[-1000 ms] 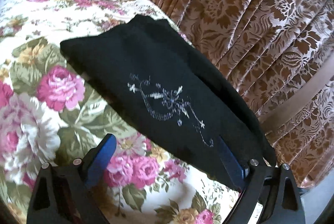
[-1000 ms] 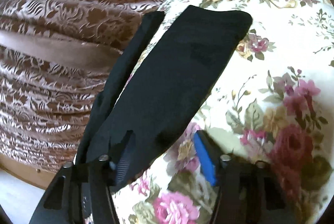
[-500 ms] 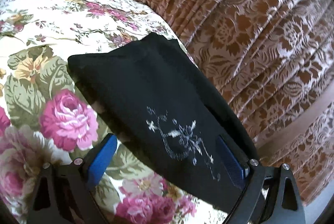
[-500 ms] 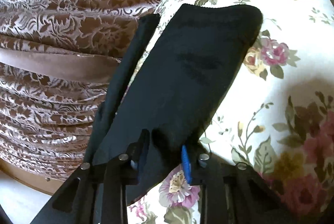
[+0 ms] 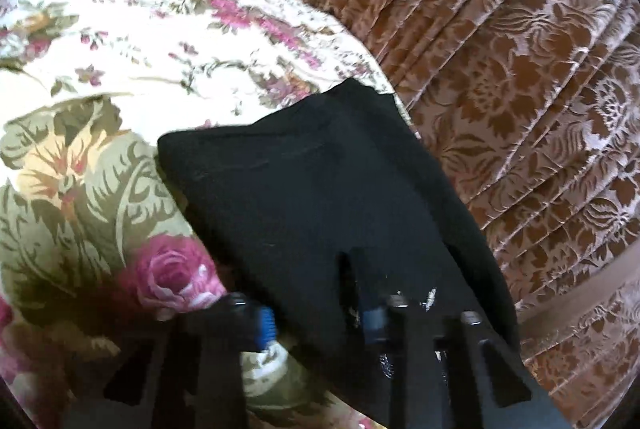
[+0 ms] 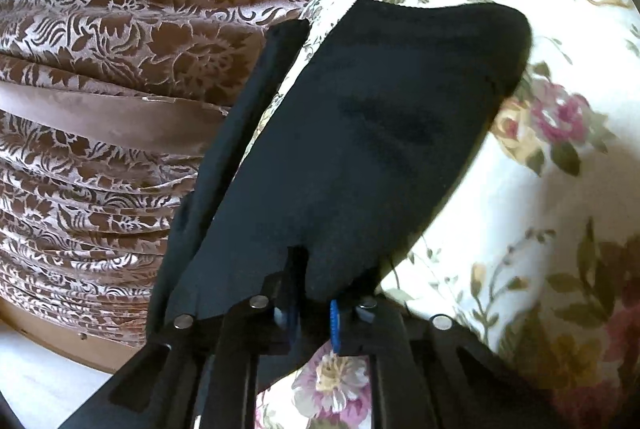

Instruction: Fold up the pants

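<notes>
item: black pants, folded lengthwise, lying on the floral bedspread along its edge, beside the brown patterned curtain.
your left claw: jaws have just been closing, now pinched on a raised fold at the near end of the pants; view blurred.
your right claw: jaws drawn together, clamped on the other near end of the pants.
blue pads show at the cloth.

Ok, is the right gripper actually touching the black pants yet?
Touching. The right wrist view shows the right gripper with its jaws closed on a bunched fold of the black pants, the cloth pinched between the blue pads.
</notes>
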`<move>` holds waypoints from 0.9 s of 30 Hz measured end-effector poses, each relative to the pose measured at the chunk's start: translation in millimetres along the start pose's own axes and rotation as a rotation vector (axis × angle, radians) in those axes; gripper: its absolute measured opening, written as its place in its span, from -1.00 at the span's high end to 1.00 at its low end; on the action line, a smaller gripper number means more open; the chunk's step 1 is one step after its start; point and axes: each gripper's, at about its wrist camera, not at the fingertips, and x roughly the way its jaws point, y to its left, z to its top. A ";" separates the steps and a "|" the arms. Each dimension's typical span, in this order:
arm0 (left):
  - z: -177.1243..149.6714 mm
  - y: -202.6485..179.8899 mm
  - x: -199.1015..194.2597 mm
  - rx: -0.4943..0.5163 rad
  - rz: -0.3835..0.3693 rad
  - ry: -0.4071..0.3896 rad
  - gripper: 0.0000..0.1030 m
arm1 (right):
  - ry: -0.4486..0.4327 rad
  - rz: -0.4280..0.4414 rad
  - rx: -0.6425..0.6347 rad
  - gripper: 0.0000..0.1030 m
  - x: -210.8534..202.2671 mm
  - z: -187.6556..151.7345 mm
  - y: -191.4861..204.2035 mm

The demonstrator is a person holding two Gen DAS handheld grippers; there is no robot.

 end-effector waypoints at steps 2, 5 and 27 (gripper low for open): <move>1.6 1.4 2.8 0.000 -0.021 0.021 0.62 | -0.005 -0.009 -0.012 0.89 3.2 1.9 2.2; 4.9 3.8 6.3 -0.012 -0.048 0.059 0.80 | -0.020 -0.028 -0.038 0.89 2.1 0.9 6.9; 15.5 10.7 -94.3 0.003 -0.227 0.035 0.89 | -0.160 -0.008 -0.116 0.87 -82.8 -7.8 31.9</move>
